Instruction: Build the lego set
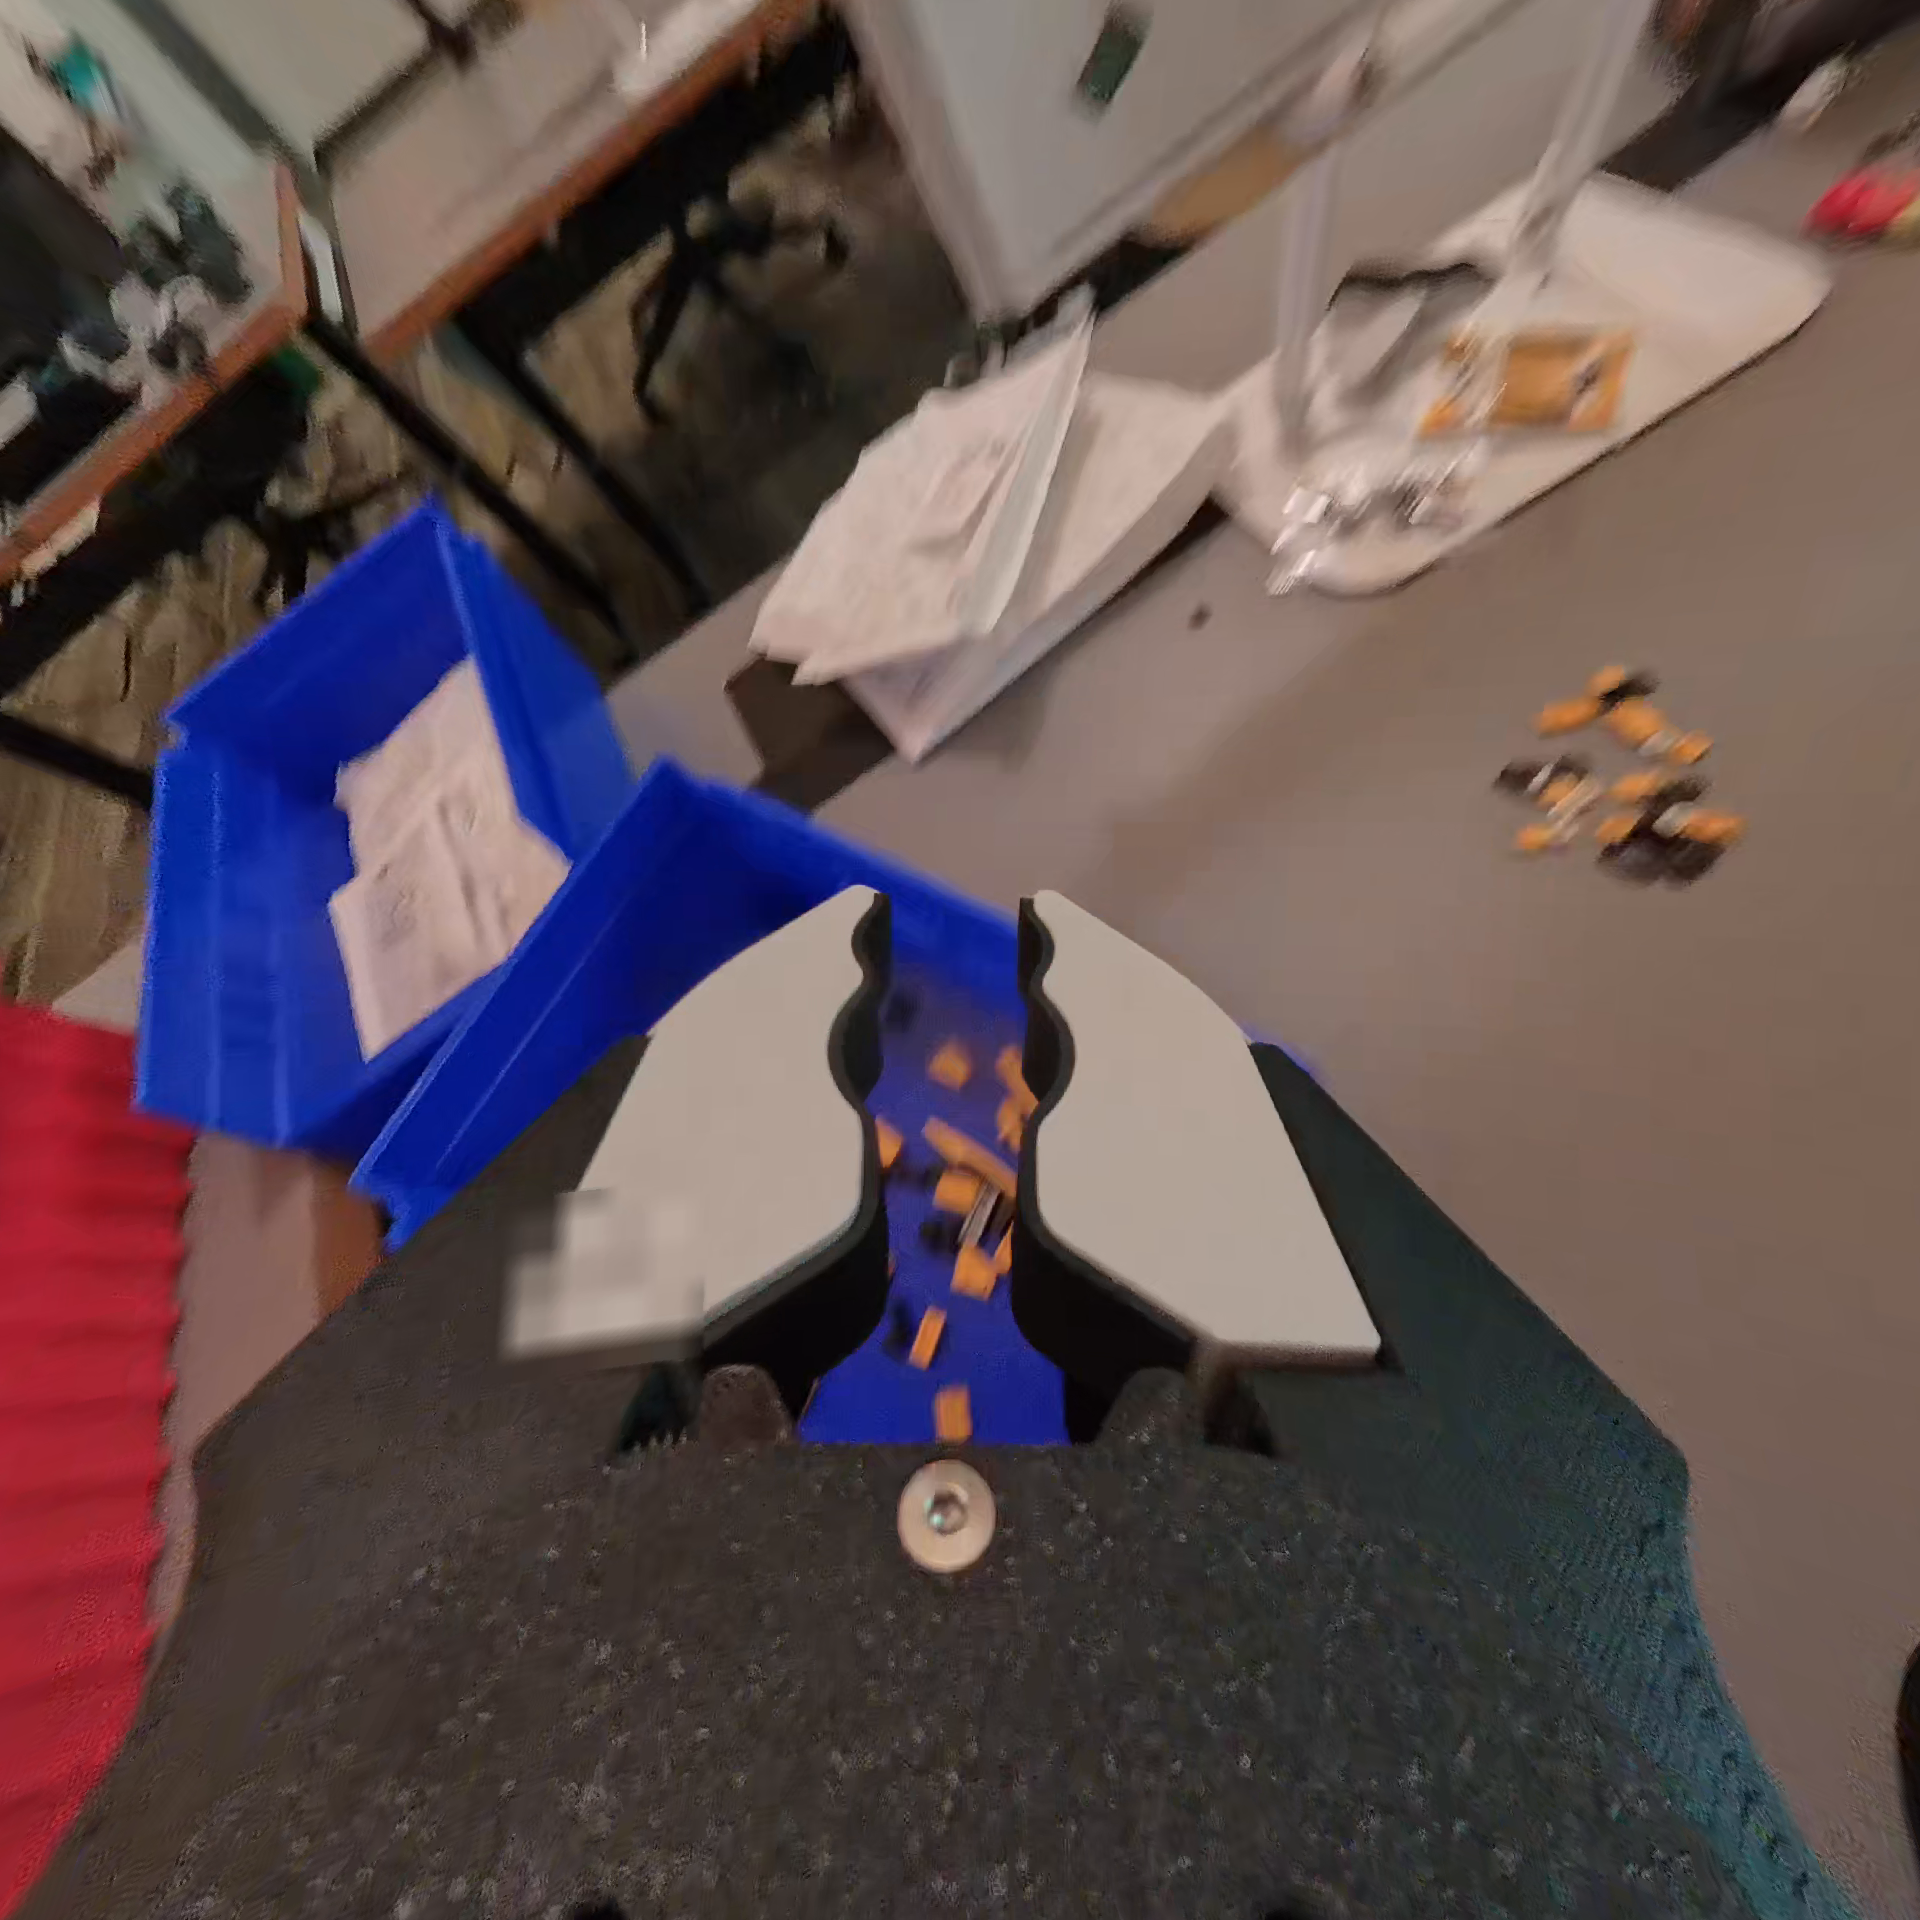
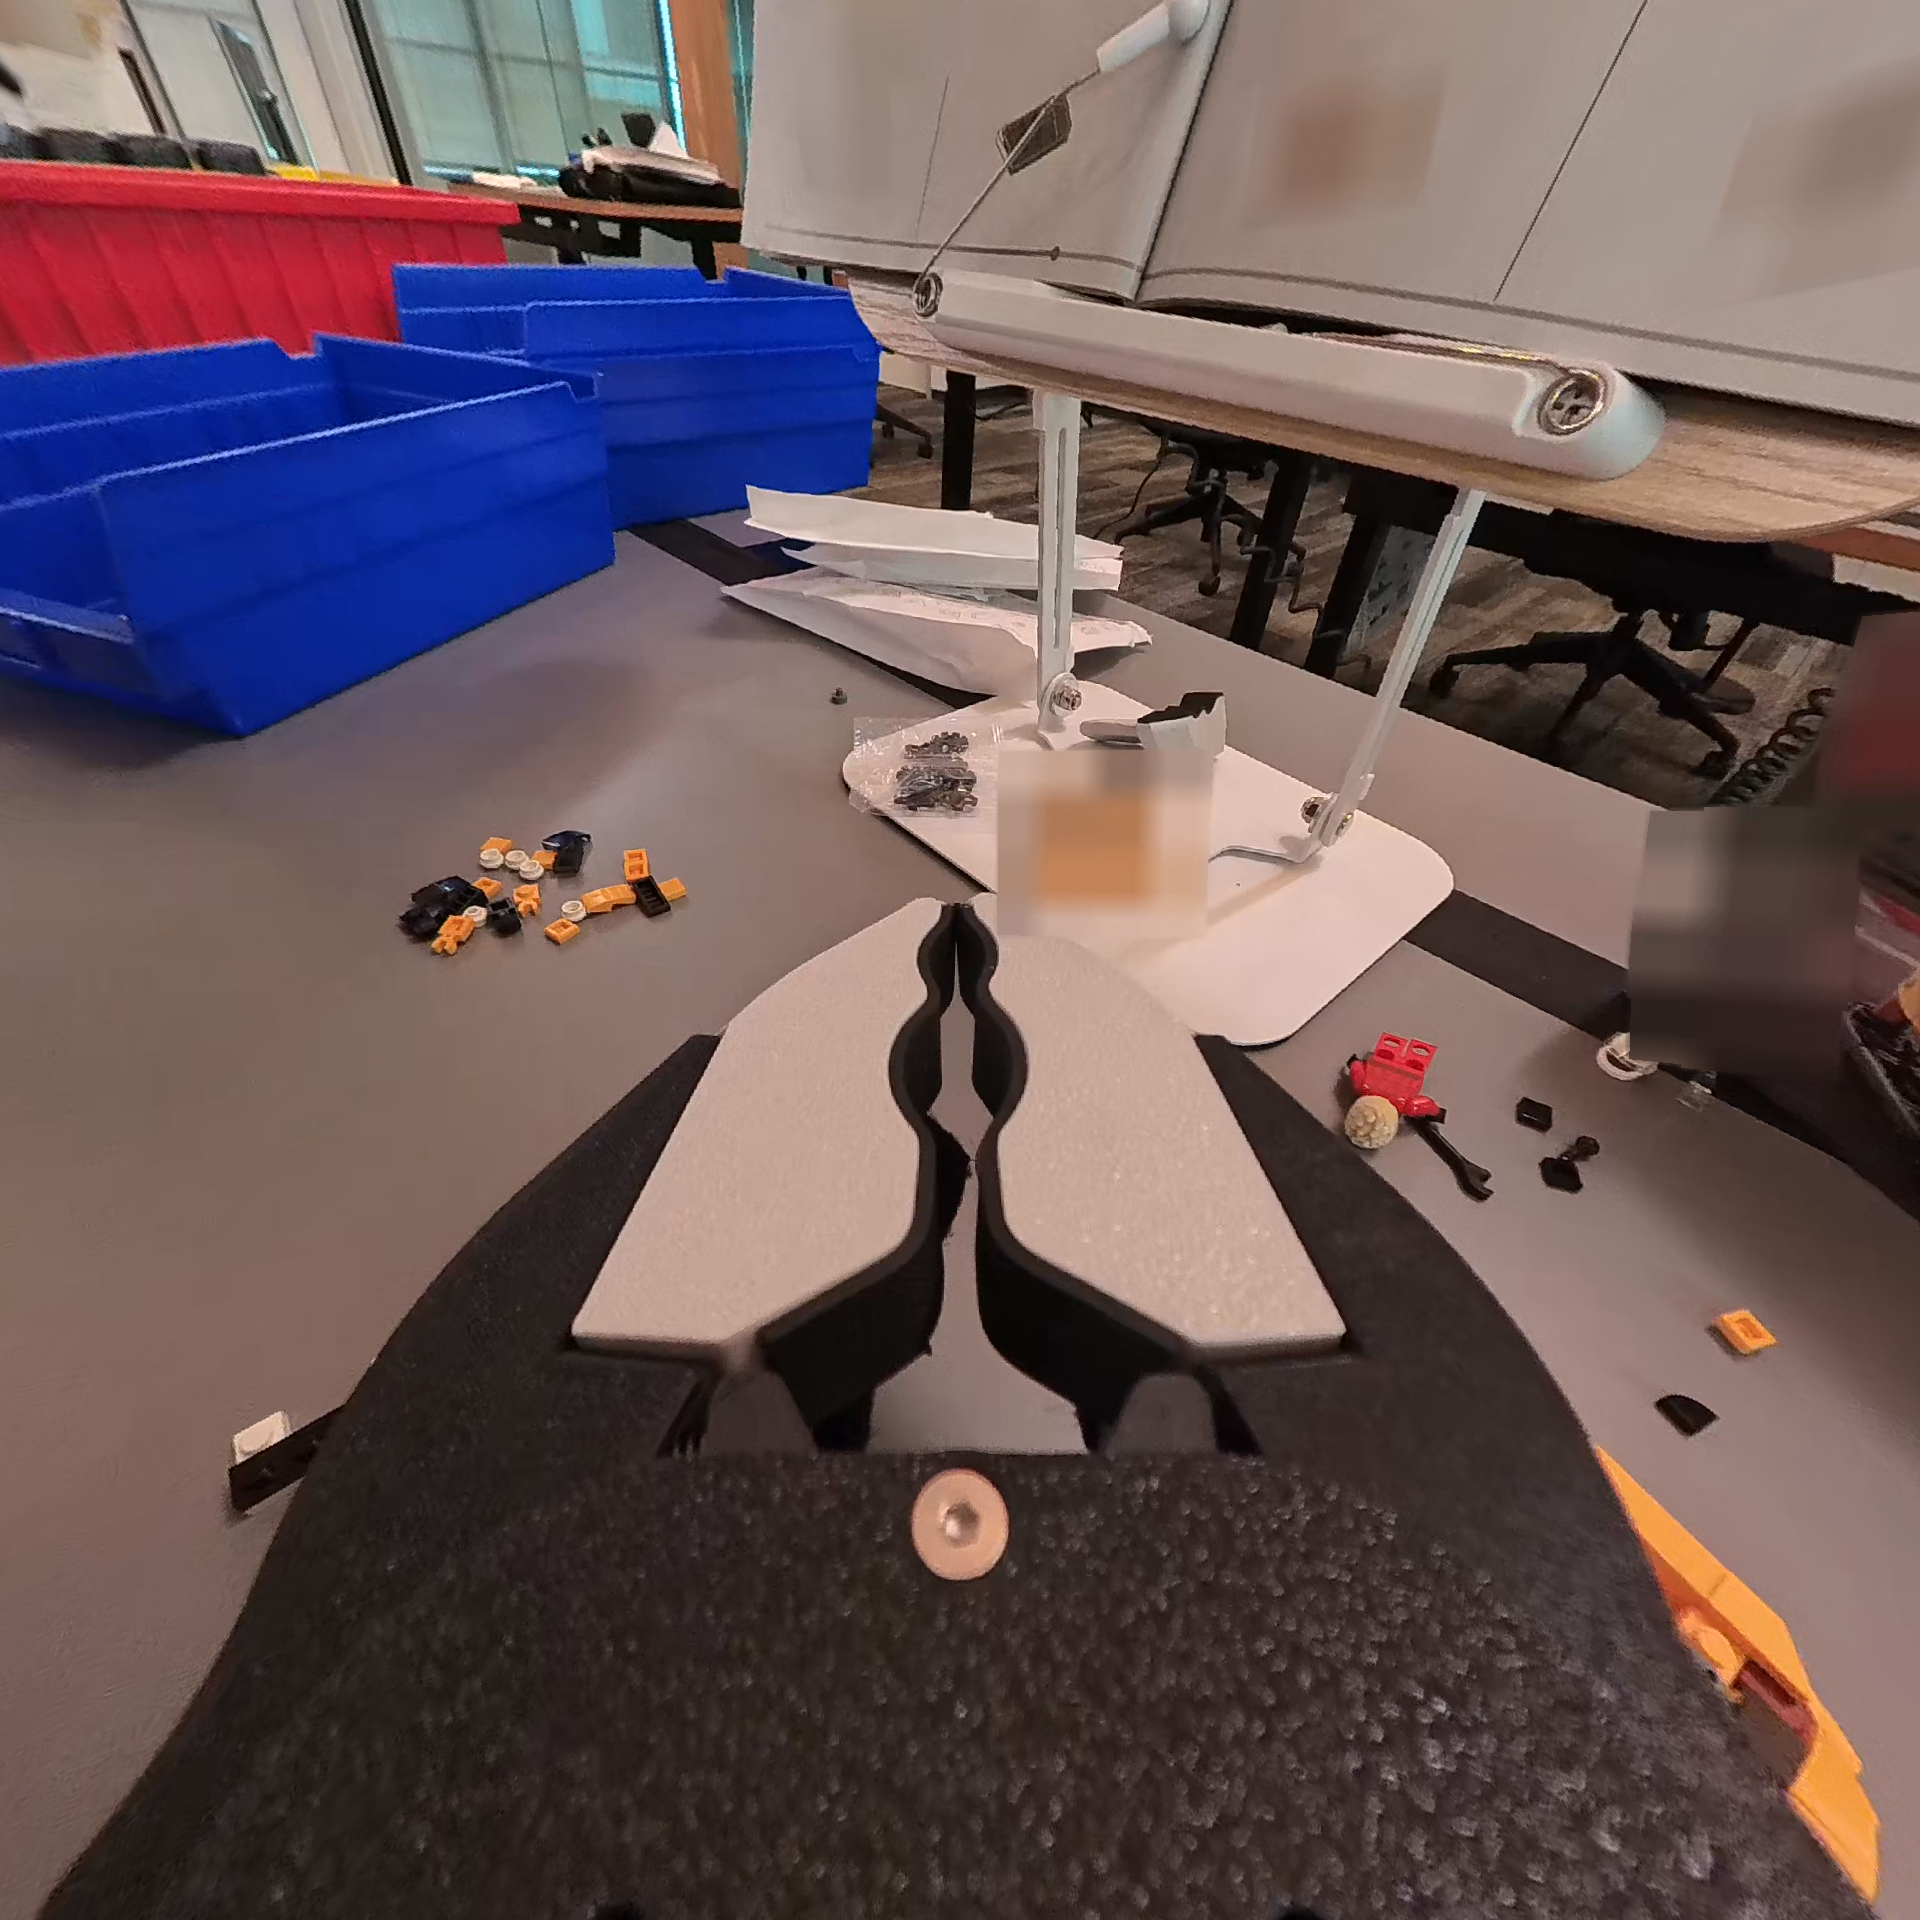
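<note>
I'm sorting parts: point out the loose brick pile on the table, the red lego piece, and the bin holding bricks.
loose brick pile [image 2: 540, 891], right wrist view, pile's middle.
red lego piece [image 2: 1397, 1065], right wrist view, its red body.
blue bin [image 1: 665, 935], left wrist view, its left wall.

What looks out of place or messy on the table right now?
Nothing looks damaged or spilled. Small bricks lie in loose groups on the grey table: an orange and black pile, a red piece with black bits, and a stray orange brick. Opened white bags lie crumpled by the blue bins.
</note>
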`<state>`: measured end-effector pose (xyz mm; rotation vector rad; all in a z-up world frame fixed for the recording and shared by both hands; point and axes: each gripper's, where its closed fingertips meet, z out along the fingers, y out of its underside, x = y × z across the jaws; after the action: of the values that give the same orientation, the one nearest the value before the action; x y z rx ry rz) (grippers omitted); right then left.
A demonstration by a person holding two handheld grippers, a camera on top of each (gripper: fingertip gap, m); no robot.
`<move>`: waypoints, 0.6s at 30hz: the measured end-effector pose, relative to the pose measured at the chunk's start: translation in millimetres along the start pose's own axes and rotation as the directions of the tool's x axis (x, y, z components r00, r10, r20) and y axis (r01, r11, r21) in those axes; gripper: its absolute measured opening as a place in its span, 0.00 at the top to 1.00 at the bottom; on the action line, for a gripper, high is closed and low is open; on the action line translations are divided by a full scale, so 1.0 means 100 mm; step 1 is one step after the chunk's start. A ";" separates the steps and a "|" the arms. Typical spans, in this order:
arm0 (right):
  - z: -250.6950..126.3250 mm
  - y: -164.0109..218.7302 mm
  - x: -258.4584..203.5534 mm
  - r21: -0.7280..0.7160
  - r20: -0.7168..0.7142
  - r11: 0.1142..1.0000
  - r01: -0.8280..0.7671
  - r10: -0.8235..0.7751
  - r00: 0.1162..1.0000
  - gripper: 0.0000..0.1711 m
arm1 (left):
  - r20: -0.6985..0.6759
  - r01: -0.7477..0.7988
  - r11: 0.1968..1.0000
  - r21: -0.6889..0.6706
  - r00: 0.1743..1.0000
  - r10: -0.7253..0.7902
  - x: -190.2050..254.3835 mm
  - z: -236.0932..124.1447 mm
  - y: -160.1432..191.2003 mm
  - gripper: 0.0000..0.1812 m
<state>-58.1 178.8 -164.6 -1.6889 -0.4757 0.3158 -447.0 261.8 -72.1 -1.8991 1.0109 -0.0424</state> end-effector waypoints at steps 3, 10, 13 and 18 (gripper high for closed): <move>0.00 -0.01 -0.01 0.000 0.002 1.000 0.002 -0.002 1.000 1.00 | -0.020 -0.003 0.982 -0.190 1.000 -0.001 -0.25 0.00 0.49 0.90; 0.03 0.05 -0.09 -0.032 0.041 0.999 0.012 -0.011 0.999 1.00 | -0.080 0.090 0.917 -0.389 0.988 -0.130 -0.66 0.17 1.21 0.98; 0.02 0.05 -0.10 -0.035 0.037 0.999 0.026 -0.025 0.999 1.00 | -0.148 0.007 0.872 -0.489 0.985 -0.091 -0.66 0.34 1.46 0.98; 0.01 0.06 -0.09 -0.040 0.036 0.999 0.014 -0.013 0.999 1.00 | -0.282 -0.076 0.779 -0.622 0.950 -0.132 -0.48 0.52 1.74 0.96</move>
<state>-66.0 175.0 -171.0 -1.7207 -0.5228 0.3289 -566.1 295.3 -214.1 -2.5831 1.3251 -0.0238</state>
